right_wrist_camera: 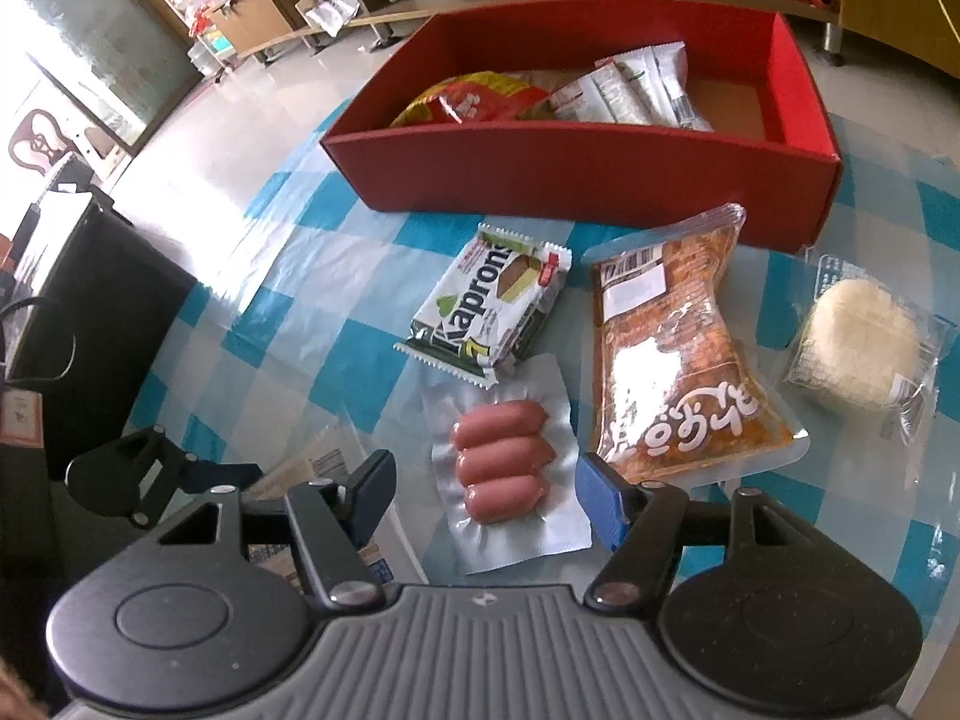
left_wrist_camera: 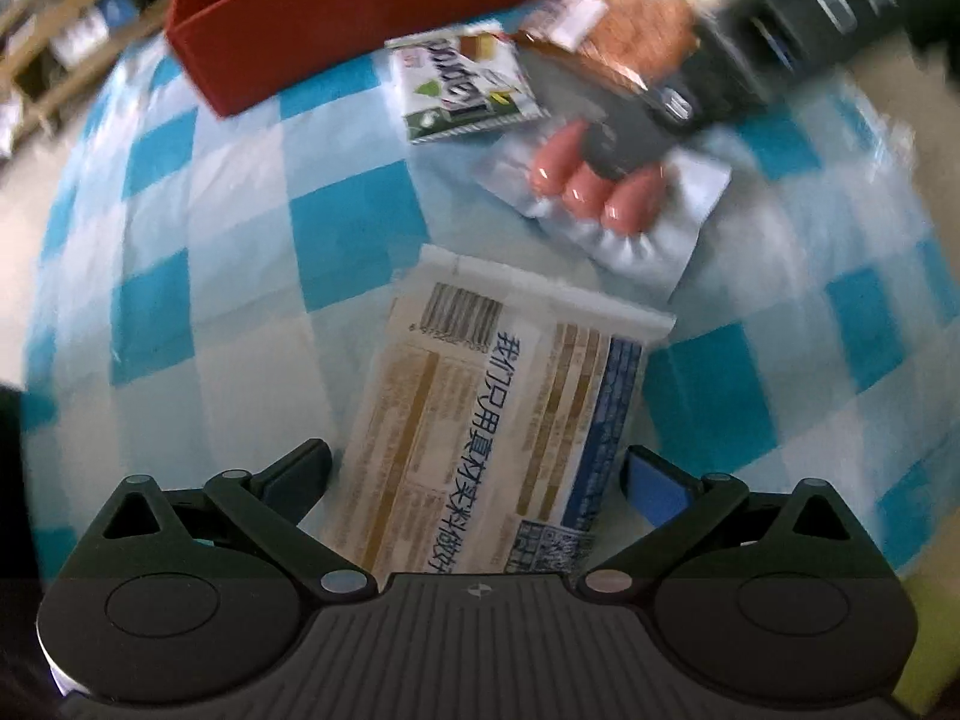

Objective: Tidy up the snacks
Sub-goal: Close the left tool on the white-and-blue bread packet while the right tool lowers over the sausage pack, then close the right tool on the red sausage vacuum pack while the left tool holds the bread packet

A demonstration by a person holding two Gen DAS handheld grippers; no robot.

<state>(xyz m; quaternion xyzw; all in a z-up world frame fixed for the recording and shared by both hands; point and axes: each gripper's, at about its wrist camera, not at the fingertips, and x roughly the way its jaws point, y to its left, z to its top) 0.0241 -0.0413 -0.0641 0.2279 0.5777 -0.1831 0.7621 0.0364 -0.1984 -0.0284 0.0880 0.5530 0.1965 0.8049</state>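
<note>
My left gripper point(left_wrist_camera: 477, 474) is open, its fingers on either side of a flat beige snack pack with a barcode point(left_wrist_camera: 486, 420) lying on the checked cloth. My right gripper point(right_wrist_camera: 486, 489) is open just above a clear pack of three sausages point(right_wrist_camera: 501, 465), fingers on either side of it; the same pack shows in the left wrist view point(left_wrist_camera: 600, 198) under the right gripper point(left_wrist_camera: 624, 144). A green and white Kaprons wafer pack point(right_wrist_camera: 486, 312) lies beyond it. A red box point(right_wrist_camera: 600, 174) at the back holds several snack packs.
An orange-brown snack bag point(right_wrist_camera: 678, 348) lies right of the sausages, and a round white cake in clear wrap point(right_wrist_camera: 864, 354) lies further right. A blue and white checked cloth point(right_wrist_camera: 336, 324) covers the table. A black case point(right_wrist_camera: 90, 312) stands at the left; shelves line the back.
</note>
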